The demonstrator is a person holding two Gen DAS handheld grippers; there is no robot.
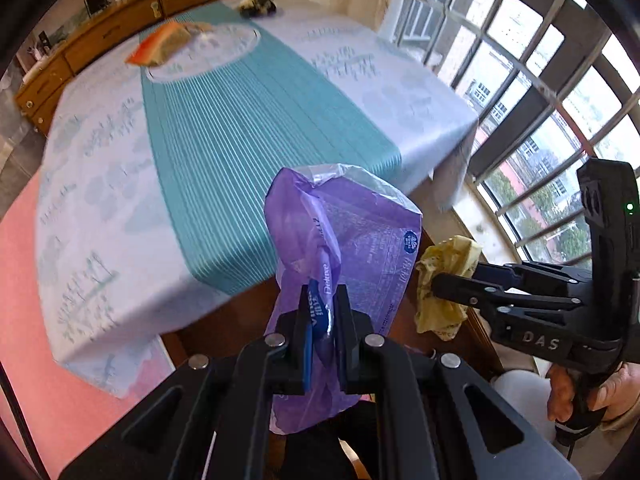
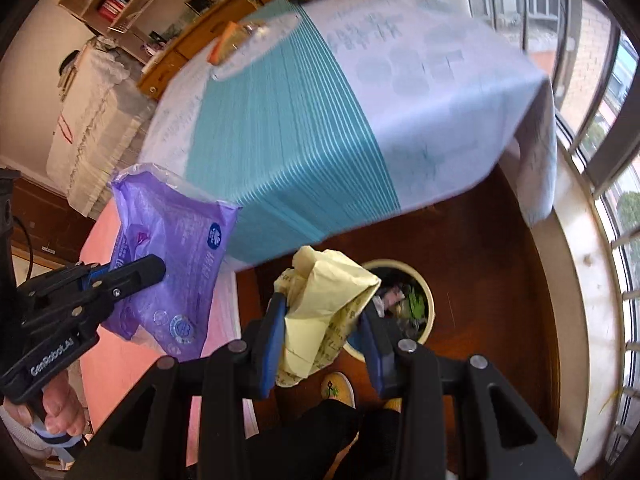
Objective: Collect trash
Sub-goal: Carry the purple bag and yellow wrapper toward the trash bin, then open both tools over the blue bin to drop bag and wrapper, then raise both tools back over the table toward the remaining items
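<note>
Midway: left tool point(image 1: 320, 320) clenched on purple wrapper point(image 1: 352, 240), right tool point(image 2: 324, 336) on yellow paper point(image 2: 320, 300) (bin point(image 2: 428, 300) lower centre); orange scrap point(image 1: 160, 46) left, upper left.

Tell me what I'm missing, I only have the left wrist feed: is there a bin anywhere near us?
Observer: Yes. The right wrist view shows a round bin on the dark wood floor, just beyond the right gripper.
Operator: Is it empty?
Observer: No, mixed scraps already lie inside it.
Operator: How is the yellow paper held?
Observer: The right gripper is shut on the crumpled yellow paper, which bulges above the fingers.
Operator: And my purple wrapper?
Observer: The purple wrapper hangs in the left gripper over the pink mat, left of the bin.
</note>
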